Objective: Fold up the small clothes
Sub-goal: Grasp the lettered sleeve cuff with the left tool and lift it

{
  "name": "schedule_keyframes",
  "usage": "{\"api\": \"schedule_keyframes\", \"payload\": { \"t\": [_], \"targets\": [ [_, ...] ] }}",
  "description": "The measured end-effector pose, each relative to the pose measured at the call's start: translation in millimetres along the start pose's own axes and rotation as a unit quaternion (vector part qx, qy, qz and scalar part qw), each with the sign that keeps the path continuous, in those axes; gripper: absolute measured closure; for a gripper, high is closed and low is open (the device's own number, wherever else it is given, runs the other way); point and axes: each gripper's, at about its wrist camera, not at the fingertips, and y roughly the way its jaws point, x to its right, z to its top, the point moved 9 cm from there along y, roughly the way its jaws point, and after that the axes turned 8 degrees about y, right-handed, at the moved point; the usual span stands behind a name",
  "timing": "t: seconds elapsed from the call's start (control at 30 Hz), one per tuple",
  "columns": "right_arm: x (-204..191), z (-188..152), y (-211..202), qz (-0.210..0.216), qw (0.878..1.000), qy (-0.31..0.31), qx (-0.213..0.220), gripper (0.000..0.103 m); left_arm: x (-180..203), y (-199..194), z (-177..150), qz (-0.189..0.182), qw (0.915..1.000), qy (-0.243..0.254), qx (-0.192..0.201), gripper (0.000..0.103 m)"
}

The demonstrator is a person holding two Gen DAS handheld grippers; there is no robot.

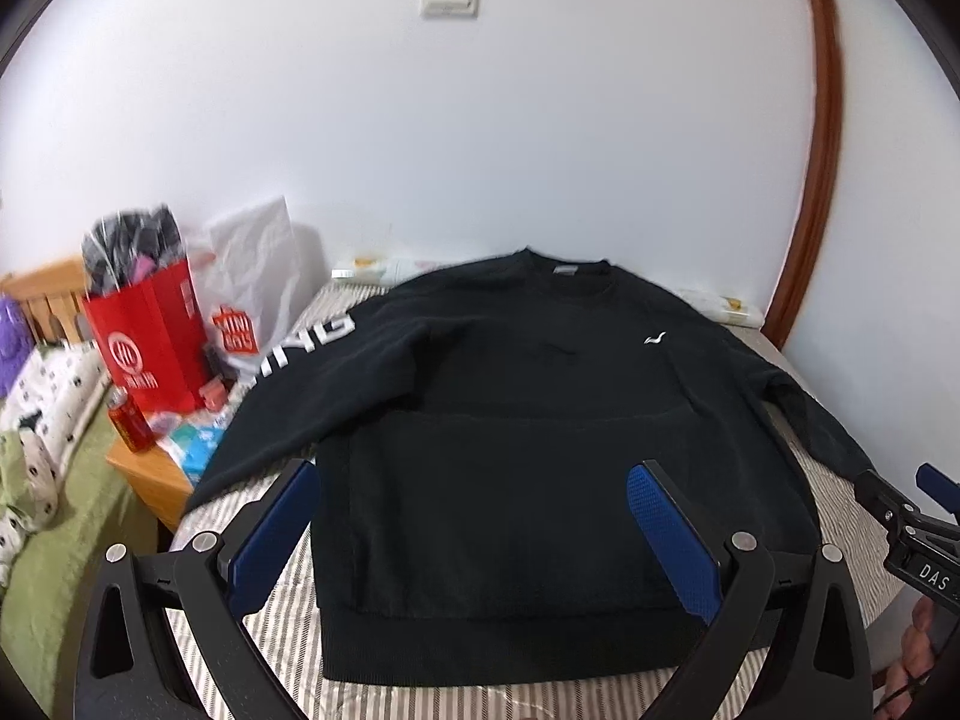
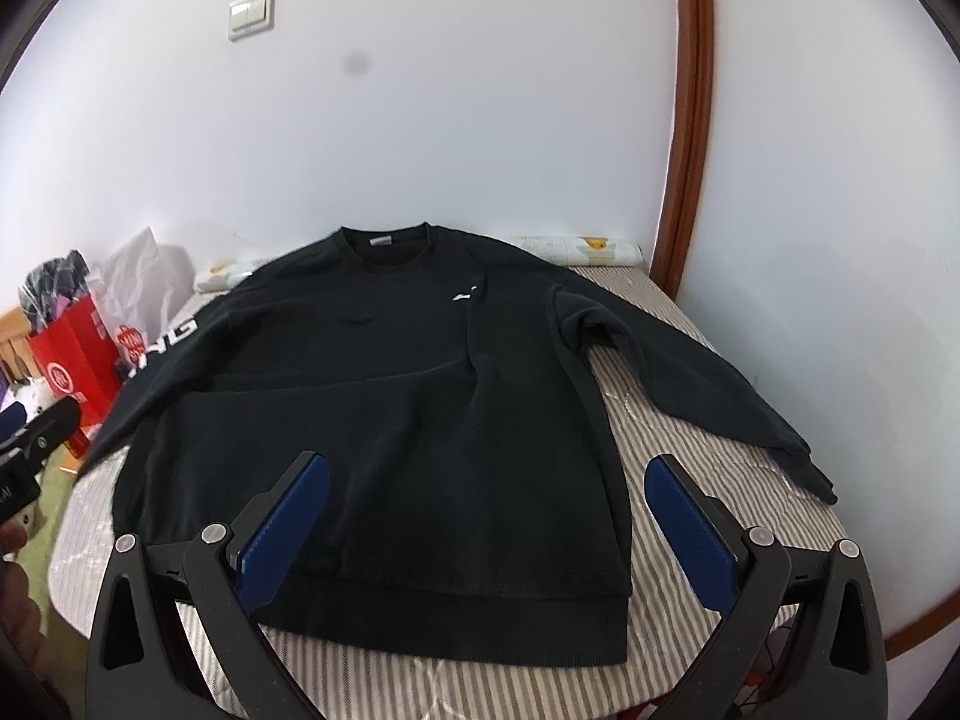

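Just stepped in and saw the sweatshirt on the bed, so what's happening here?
A person holds a two-finger tool in each hand over a black sweatshirt spread flat, front up, on a striped bed cover. Both sleeves lie out to the sides and nothing is folded yet. The left tool and right tool both hover open above the hem end, gripping nothing. A red shopping bag sits on a stand beside the bed.
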Motion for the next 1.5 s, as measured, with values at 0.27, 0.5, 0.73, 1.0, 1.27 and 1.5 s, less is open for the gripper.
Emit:
{"api": "schedule_keyframes", "payload": {
  "t": [0.27, 0.5, 0.73, 1.0, 1.27, 1.5],
  "targets": [
    [-3.4, -11.8, 72.5, -0.025, 0.999, -0.014, -0.041, 0.0, -65.8, 79.8, -47.1, 0.007, 0.9937, -0.083, -0.075, 0.001],
    [-14.7, -33.0, 133.6, -0.025, 0.995, -0.024, -0.092, 0.0, -137.2, 128.7, -88.6, -0.015, 0.9698, -0.219, -0.105, 0.01],
    [-28.8, -38.4, 159.1, -0.037, 0.992, -0.054, -0.112, 0.0, -171.5, 159.3, -87.4, -0.031, 0.9544, -0.285, -0.081, 0.016],
    [-27.3, -30.7, 179.2, -0.045, 0.99, -0.056, -0.12, 0.0, -194.7, 185.1, -72.1, 0.005, 0.9446, -0.321, -0.07, 0.032],
    [-8.4, -15.1, 188.9, -0.058, 0.991, -0.048, -0.113, 0.0, -219.8, 191.9, -51.6, 0.094, 0.949, -0.285, -0.097, 0.095],
    [9.0, 3.0, 185.0, -0.058, 0.991, -0.076, -0.089, 0.0, -170.2, 178.5, 32.6, 0.084, 0.9777, -0.186, -0.049, 0.096]
  ]
}}
